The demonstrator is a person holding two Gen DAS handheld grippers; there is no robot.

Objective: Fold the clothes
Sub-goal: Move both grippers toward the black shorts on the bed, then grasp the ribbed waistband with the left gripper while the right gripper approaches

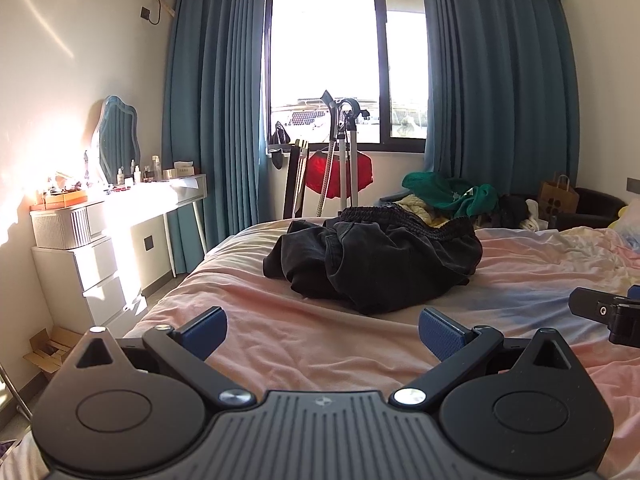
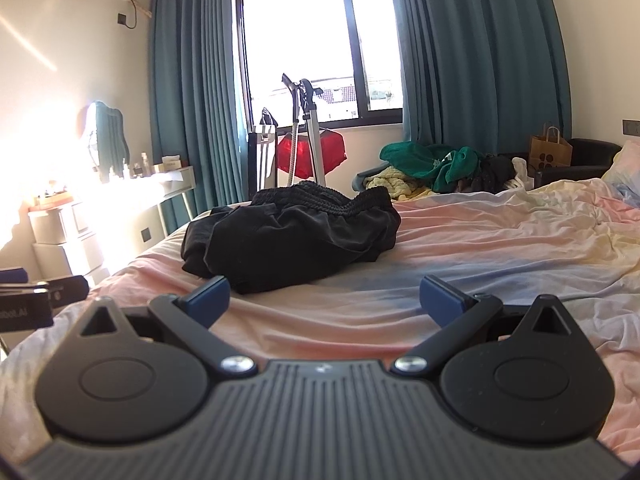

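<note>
Lying in a crumpled heap on the bed (image 1: 280, 344), the black garment (image 1: 376, 256) occupied the middle of the pink-toned sheet, with its ribbed elastic waistband (image 1: 404, 216) on the far side, facing the window (image 1: 344, 64).

The left tool (image 1: 320, 330) hovered over the near part of the bed with its 2 blue-padded fingers (image 1: 206, 330) spread wide and nothing between them. The garment lay beyond the fingertips, apart from them and slightly to the right of centre in the left wrist view.

The right tool (image 2: 326, 298) was in the same condition: its fingers (image 2: 442, 296) were set wide and held nothing. In the right wrist view the garment (image 2: 292, 240) lay beyond and to the left, close to the left fingertip but not touching it.

Each tool appeared at the edge of the other's view: the right one at the right edge of the left wrist view, the left one at the left edge of the right wrist view.

Past the far right of the bed, a pile of clothes (image 1: 452, 196) topped by a green item rested near a brown paper bag (image 1: 558, 196). A white dressing worktop (image 1: 136, 200) with a mirror (image 1: 116, 136) and bottles stood at far left, in strong sunlight. Blue curtains (image 1: 216, 100) flanked the window.
</note>
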